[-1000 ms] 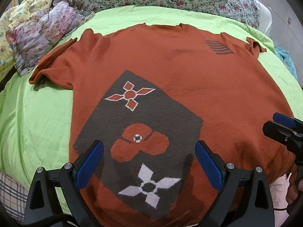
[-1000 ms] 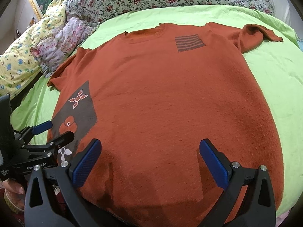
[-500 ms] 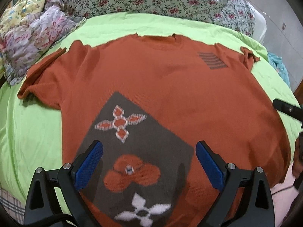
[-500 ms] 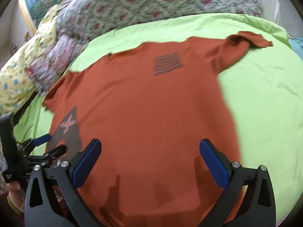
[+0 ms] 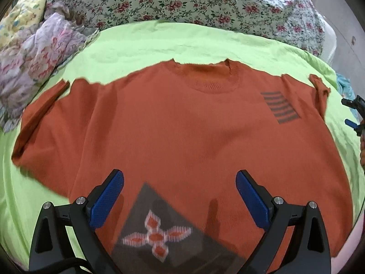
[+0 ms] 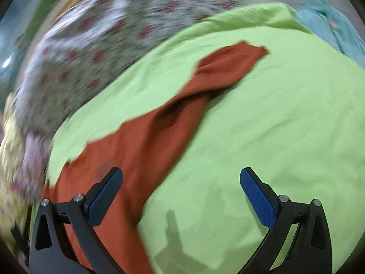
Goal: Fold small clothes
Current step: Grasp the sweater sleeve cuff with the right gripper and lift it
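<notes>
Right gripper [image 6: 181,194] now swung toward sleeve [image 6: 228,66]; left gripper [image 5: 180,196] advanced up shirt [image 5: 182,125]; both jaws wide, empty.

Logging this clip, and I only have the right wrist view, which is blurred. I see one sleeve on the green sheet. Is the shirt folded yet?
Observer: No. The left wrist view shows the shirt spread flat, collar at the far side.
Operator: Are the left tongs holding it?
Observer: No, the left tongs are open over its lower half, gripping nothing.
Operator: And the other sleeve?
Observer: That sleeve lies out to the left, not folded in.
</notes>
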`<move>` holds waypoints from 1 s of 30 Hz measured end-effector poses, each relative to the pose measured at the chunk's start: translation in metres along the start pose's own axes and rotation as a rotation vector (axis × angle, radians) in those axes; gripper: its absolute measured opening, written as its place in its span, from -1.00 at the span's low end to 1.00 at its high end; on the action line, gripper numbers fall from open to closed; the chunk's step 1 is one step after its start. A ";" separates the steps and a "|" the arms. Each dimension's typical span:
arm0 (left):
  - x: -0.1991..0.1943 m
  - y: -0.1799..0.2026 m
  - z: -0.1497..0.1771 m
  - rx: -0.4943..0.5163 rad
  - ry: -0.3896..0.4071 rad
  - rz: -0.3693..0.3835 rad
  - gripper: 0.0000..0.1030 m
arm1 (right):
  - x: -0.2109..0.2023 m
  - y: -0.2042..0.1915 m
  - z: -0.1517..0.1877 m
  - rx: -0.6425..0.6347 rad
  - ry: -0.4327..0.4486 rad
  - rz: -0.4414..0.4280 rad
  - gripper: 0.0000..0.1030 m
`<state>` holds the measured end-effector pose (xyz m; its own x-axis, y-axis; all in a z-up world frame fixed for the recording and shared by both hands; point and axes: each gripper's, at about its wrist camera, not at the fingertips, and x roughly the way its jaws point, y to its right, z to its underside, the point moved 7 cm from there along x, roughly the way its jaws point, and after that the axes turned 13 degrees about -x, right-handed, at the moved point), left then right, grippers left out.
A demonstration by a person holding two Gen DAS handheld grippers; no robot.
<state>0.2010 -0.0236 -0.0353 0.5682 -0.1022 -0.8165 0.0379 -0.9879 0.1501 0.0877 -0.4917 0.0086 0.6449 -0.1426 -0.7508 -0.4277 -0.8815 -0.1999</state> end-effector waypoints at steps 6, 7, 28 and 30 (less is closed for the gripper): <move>0.033 0.007 -0.034 -0.024 -0.020 -0.017 0.92 | 0.047 0.069 -0.057 0.124 -0.007 0.067 0.56; 0.038 0.008 -0.038 -0.026 -0.023 -0.022 0.92 | 0.054 0.080 -0.066 0.140 -0.007 0.092 0.52; 0.051 -0.028 -0.034 -0.096 -0.046 0.009 0.92 | 0.027 -0.024 -0.118 0.009 0.196 -0.175 -0.88; 0.041 -0.033 -0.032 -0.103 -0.038 0.023 0.92 | 0.018 -0.078 -0.113 -0.066 0.192 -0.271 -0.88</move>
<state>0.2497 0.0084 -0.0555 0.5385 -0.1307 -0.8324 0.1109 -0.9683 0.2238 0.2039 -0.4766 0.0812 0.8397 0.0244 -0.5425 -0.1867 -0.9251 -0.3306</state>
